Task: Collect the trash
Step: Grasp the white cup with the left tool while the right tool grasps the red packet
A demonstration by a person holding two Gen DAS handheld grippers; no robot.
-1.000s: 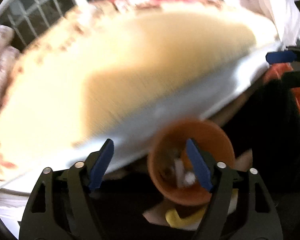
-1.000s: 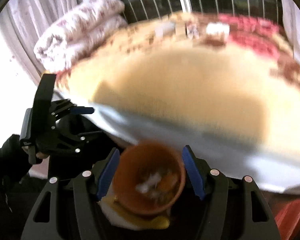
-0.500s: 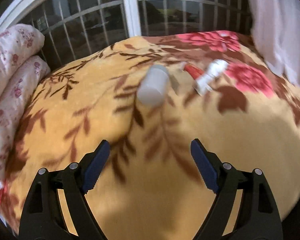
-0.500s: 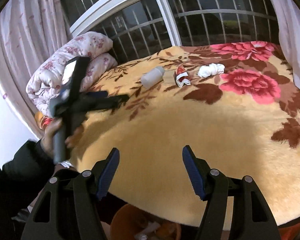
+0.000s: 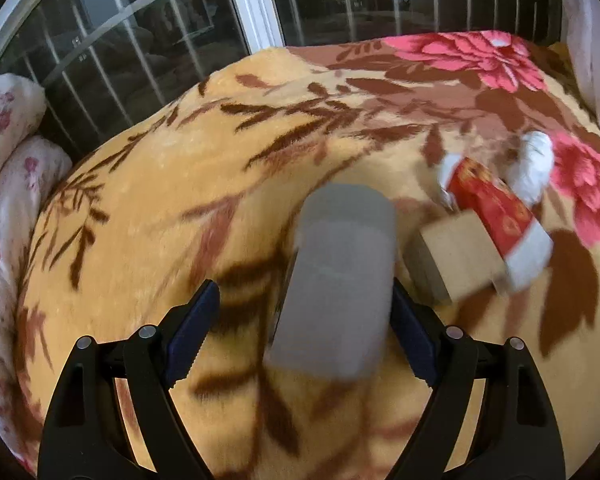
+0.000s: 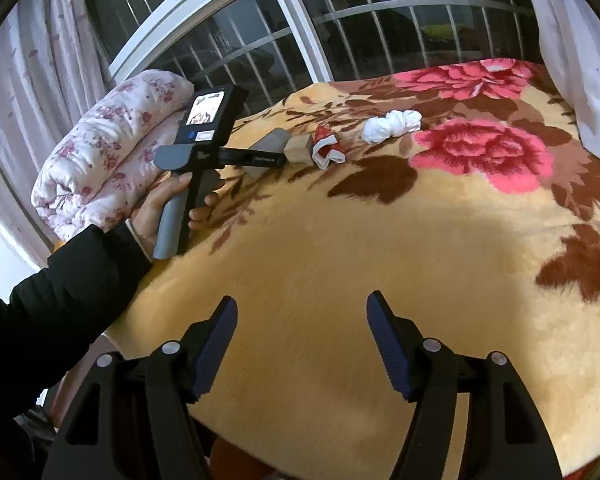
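Risk entry: we hold the left claw [image 5: 300,340] wide around the grey cup [image 5: 336,280] at lower centre on the bed [image 5: 160,200], right claw [image 6: 302,344] wide and empty; closing off-centre could roll it into the cardboard box [image 5: 456,260].

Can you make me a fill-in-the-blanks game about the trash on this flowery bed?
1. The left gripper has its jaws ____ around the grey plastic cup.
2. The cardboard box lies between the cup and the ____ packet.
3. The crumpled tissue is coloured ____.
4. The right gripper holds ____ above the blanket.

Missing words: open; red; white; nothing
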